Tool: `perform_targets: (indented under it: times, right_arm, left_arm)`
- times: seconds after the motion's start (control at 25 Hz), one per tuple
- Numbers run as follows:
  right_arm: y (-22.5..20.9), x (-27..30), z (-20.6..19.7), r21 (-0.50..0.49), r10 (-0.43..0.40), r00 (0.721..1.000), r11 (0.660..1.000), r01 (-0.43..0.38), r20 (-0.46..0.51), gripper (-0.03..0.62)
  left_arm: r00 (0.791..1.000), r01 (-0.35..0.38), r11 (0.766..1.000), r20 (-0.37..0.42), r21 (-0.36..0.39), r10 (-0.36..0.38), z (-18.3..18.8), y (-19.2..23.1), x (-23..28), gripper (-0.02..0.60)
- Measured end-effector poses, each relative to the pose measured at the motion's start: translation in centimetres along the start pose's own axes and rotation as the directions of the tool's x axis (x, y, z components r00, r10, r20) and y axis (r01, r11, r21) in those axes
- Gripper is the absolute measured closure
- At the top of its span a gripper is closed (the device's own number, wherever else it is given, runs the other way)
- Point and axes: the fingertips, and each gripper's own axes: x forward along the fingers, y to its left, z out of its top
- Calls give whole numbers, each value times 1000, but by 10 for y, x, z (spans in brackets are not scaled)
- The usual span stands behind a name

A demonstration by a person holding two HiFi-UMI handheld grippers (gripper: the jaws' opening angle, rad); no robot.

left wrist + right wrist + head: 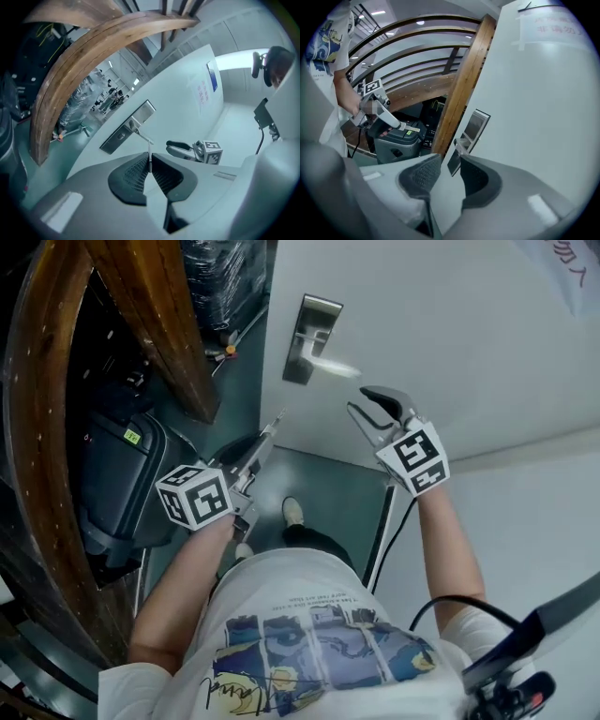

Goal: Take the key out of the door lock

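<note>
The white door (450, 343) carries a metal lock plate (311, 338) with a lever handle (333, 367). The right gripper (373, 411) hovers near the handle, jaws wide apart and empty. The left gripper (270, 435), clear of the door, is clamped narrowly on the key (149, 157), which is out of the lock.

Head view: overhead, steeply down at door (450, 334).
Left gripper view: close, facing door.
Right gripper view: likewise, obliquely.
Shared: lock plate (314, 320).
</note>
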Motion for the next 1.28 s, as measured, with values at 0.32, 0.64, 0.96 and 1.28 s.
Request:
perform_targets:
  times: [0.32, 0.64, 0.96, 1.28]
  right_arm:
    - [62, -47, -17, 272, -69, 998, 960, 64, 8, 480]
    - [103, -87, -2, 366, -146, 988, 923, 120, 45, 516]
    - [137, -99, 4, 388, -148, 986, 916, 105, 82, 539]
    - [160, -102, 10, 377, -125, 988, 923, 84, 88, 545]
  left_arm:
    - [993, 17, 945, -114, 326, 21, -7, -34, -16, 558]
    - [987, 47, 889, -159, 456, 29, -21, -56, -37, 558]
    - [984, 49, 896, -175, 440, 32, -31, -60, -58, 558]
    - [979, 66, 895, -201, 440, 27, -40, -67, -73, 558]
